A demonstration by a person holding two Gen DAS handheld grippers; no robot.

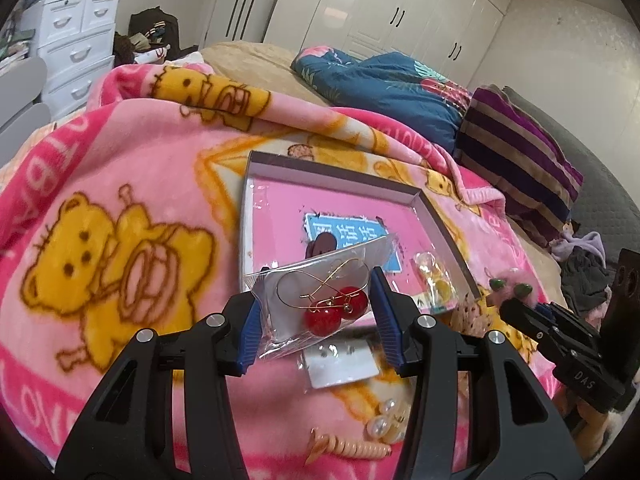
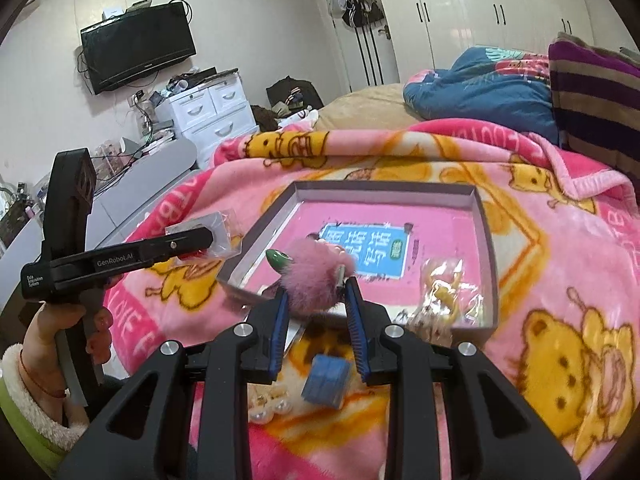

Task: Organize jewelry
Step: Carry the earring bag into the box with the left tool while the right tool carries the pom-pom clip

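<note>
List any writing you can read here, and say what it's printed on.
"GenRobot.AI": side of the left gripper.
"Data Acquisition System": small print on that gripper's handle.
"DAS": side of the right gripper.
Blue label in the tray: Chinese characters, upside down, not readable.
Blanket: large pink letters, cut off and folded, no whole word readable.

pink blanket [image 1: 168, 168] with yellow bear print. shallow box [image 2: 486, 240] grey-walled, pink floor, blue label. clear bag [image 1: 320, 300] shows red bead earrings on gold hoops. pompom [image 2: 320, 276] fluffy pink, green tip at 10 o'clock. small cube [image 2: 326, 380] blue. striped pillow [image 1: 516, 152] purple, tan, navy. quilt [image 1: 384, 88] teal, floral.
</note>
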